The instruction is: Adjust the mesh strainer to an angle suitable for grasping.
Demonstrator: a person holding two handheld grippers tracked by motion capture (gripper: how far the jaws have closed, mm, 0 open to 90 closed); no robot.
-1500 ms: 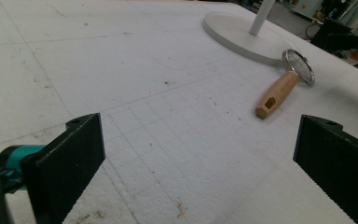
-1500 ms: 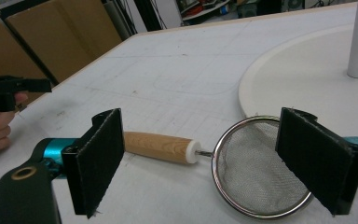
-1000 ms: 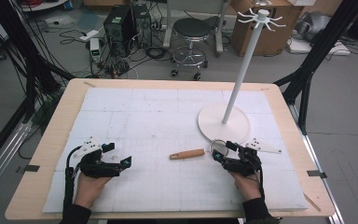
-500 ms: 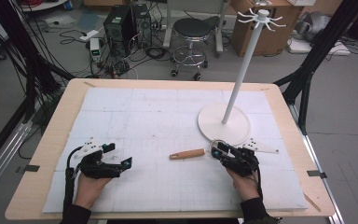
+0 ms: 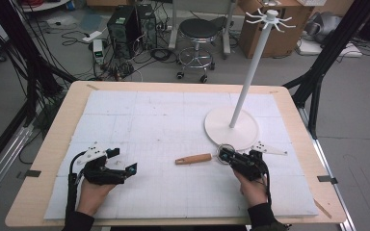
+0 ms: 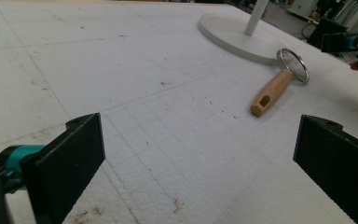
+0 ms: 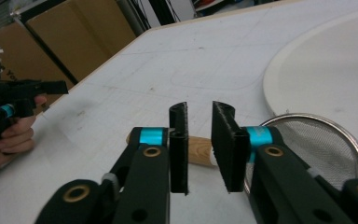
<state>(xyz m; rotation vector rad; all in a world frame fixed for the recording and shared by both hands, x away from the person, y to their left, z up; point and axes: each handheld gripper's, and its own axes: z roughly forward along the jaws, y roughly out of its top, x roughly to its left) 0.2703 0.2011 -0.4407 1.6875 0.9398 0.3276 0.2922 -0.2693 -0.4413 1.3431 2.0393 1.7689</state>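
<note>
The left gripper (image 5: 125, 169) rests near the front of the desk (image 5: 48, 159) with its jaws wide open and nothing between them. The right gripper (image 7: 199, 135) has just been closing; its jaws stand narrow above the little strainer's (image 5: 200, 158) wooden handle, whether they pinch it I cannot tell. Behind the strainer stands the white stand (image 5: 231, 127), its round base touching the mesh ring.

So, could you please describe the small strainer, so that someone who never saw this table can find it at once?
Find the tall white stand with its round base on the right half of the table. At the near edge of that base lies the strainer. It alone has a light wooden handle joined to a metal ring with fine mesh.
</note>
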